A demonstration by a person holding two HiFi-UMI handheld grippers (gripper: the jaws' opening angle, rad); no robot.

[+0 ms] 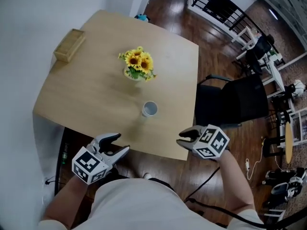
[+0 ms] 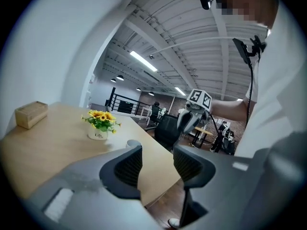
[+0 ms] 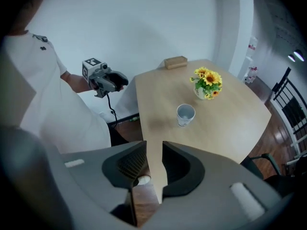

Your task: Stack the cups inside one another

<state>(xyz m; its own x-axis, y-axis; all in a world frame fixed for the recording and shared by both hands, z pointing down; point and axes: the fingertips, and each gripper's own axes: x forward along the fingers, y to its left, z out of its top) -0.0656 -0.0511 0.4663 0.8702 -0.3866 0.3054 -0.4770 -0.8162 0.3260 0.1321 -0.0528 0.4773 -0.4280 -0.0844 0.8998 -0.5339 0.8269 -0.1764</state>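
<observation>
Cup [image 1: 149, 109] mid-table, flowerpot [image 1: 137, 66] behind, corner box [image 1: 70, 44]; left gripper [image 1: 122, 143] wide, right gripper [image 1: 180, 139] narrow, empty.

**Matt wood, grey plastic**

Pale wooden table [image 1: 96, 80], smooth and matt; wooden box [image 1: 69, 44] alike. Glossy dark plank floor [image 1: 177, 13]. Smooth whitish cup [image 1: 149, 109], seemingly plastic. Matt grey plastic on left gripper [image 1: 123, 143] and right gripper [image 1: 180, 139], ribbed black pads [image 3: 132, 162].

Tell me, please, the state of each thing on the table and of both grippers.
Small white cup: upright, mouth up, not held.
White pot of yellow sunflowers: upright, untouched.
Light wooden box: lying flat, untouched.
Left gripper: jaws apart, nothing between them.
Right gripper: jaws slightly apart, nothing between them.
</observation>
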